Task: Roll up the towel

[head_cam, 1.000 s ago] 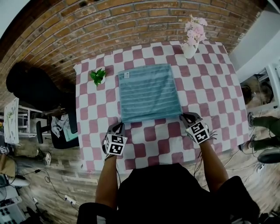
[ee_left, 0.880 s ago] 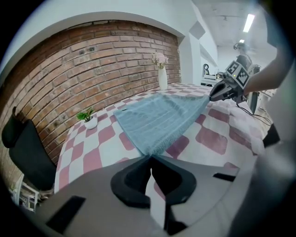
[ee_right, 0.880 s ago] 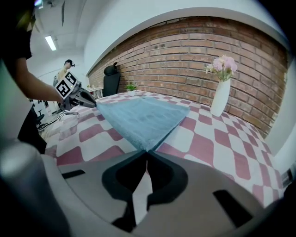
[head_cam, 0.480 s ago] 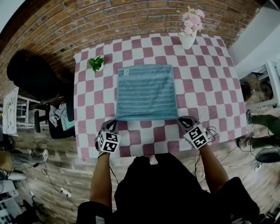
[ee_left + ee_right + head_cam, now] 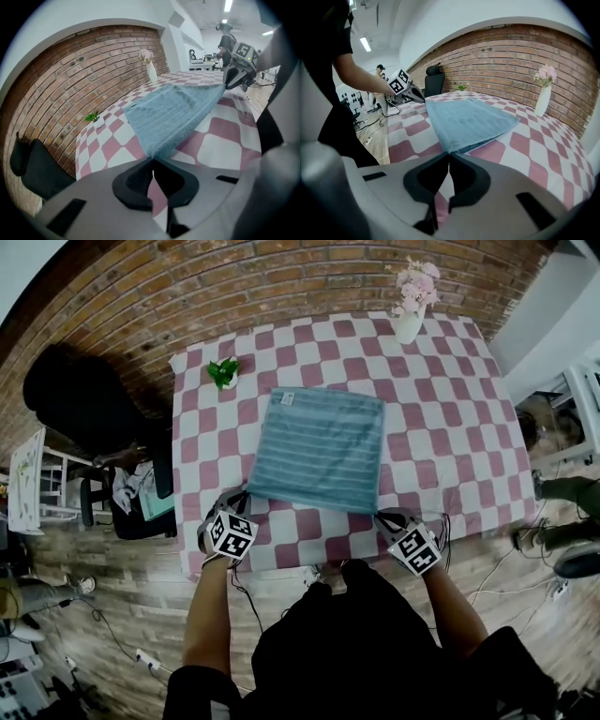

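The blue towel (image 5: 319, 448) lies spread mid-frame on the checkered counter (image 5: 441, 409), its lower-left corner clenched in the left claw (image 5: 242, 499) and its lower-right corner clenched in the right claw (image 5: 382, 516).

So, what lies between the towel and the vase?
Only bare checked tablecloth. The head view shows the towel and the vase apart.

towel (image 5: 319, 448) x1 | L gripper (image 5: 246, 496), R gripper (image 5: 382, 516) x2 | vase (image 5: 408, 326) x1 | potted plant (image 5: 223, 372) x1
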Demonstrator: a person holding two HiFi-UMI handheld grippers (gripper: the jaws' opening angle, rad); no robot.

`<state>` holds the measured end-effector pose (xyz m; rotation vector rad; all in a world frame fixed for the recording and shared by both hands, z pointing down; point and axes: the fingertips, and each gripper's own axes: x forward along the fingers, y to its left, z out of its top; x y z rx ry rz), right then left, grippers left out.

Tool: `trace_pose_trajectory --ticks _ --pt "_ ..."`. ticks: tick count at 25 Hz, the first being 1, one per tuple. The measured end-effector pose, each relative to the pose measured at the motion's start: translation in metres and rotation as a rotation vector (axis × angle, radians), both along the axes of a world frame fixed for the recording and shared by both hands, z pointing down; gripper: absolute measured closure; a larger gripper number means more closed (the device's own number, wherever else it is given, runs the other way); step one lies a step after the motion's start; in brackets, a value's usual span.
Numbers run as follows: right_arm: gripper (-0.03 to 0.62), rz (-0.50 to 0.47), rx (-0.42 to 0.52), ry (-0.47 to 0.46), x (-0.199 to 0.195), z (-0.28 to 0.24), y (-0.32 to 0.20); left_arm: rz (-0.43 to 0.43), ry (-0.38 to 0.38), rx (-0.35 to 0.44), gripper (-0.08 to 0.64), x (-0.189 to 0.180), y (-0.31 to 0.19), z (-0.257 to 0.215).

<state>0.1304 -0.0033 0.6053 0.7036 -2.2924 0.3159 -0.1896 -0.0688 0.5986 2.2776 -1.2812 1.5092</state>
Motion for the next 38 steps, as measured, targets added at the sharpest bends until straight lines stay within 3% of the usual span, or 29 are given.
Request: trace_pose_trajectory --ticks 14,21,24,26,28,38 --pt "0.584 0.048 -0.042 0.012 -0.031 0.011 0.067 0.07 -0.017 -0.009 0.549 -0.031 0.056 0.019" --pt "0.581 0.079 -0.018 0.031 -0.042 0.019 0.083 0.092 -0.026 0.014 0.534 -0.037 0.067 0.027" --pt "0.521 0.096 -0.001 0.033 -0.039 0.016 0.088 0.056 -0.011 0.048 0.424 -0.041 0.073 0.024" --pt "0.451 0.106 0.015 0.029 -0.035 0.01 0.091 0.037 0.025 0.062 0.279 -0.038 0.079 0.016" --pt "0.425 0.121 0.042 0.03 -0.029 0.0 0.09 0.04 0.064 0.079 0.224 -0.027 0.087 0.006" --pt "0.422 0.155 0.167 0.045 0.011 -0.039 0.032 0.254 0.212 0.096 0.273 0.111 0.121 -0.03"
